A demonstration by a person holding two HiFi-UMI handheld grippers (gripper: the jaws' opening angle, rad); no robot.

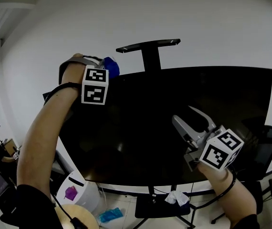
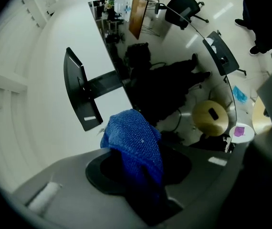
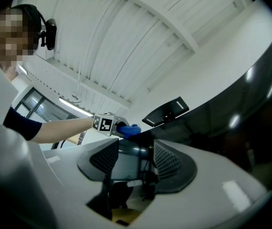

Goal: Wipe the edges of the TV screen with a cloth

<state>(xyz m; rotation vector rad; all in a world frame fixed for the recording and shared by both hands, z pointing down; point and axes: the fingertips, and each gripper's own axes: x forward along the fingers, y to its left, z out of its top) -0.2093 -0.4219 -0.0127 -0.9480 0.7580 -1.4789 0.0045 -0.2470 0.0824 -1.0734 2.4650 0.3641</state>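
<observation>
Blue cloth (image 1: 111,67) clamped in left gripper (image 1: 106,68), set at top-left corner of TV screen (image 1: 141,128) to reach its edge | right gripper (image 1: 183,113) jaws apart, empty, before lower-right glass, likely kept spare.

The left gripper's (image 2: 138,163) 2 jaws clamp a blue cloth (image 2: 133,137) (bunched above the pads), near the dark TV screen's (image 2: 167,87) edge and a black bracket (image 2: 78,92).

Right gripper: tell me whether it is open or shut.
Open. The right gripper has its two jaws standing well apart in its own view, and nothing is held between them. The head view shows the same spread.
</observation>
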